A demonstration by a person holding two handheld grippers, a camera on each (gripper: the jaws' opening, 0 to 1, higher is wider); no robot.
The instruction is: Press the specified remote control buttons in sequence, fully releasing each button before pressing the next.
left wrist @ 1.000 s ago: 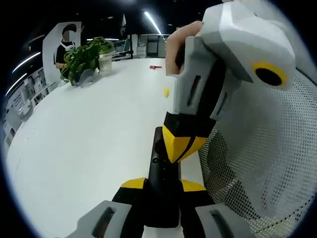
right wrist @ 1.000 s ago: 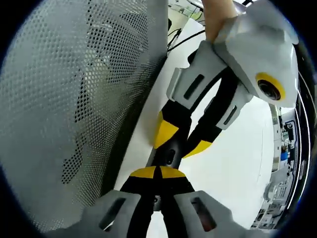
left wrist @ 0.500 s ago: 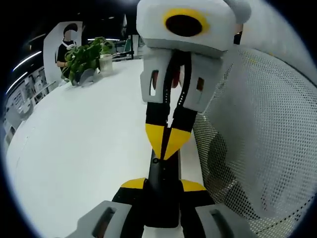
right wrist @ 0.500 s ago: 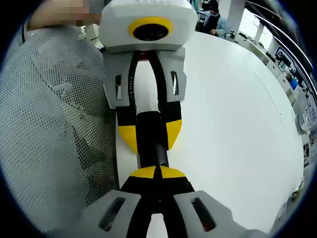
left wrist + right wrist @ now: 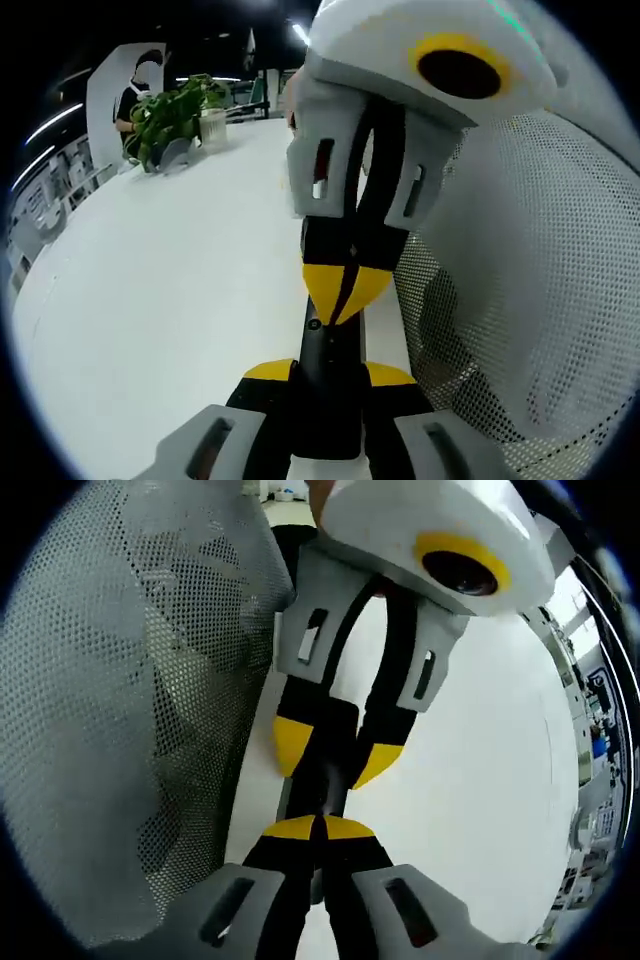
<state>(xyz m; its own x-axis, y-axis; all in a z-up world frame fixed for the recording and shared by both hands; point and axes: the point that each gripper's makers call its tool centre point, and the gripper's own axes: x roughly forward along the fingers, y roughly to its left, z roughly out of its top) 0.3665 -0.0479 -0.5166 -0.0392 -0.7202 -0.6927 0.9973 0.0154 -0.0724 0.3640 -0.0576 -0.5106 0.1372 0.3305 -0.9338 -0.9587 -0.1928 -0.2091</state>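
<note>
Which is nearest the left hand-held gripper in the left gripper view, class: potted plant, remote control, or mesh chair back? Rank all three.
1. Remote control: held between its jaws.
2. Mesh chair back: alongside, on the view's right.
3. Potted plant: far across the table, upper left.

We find no text, label, brand, number or sign that we can read in either view; the remote control (image 5: 328, 385) shows no legible markings to us.
</note>
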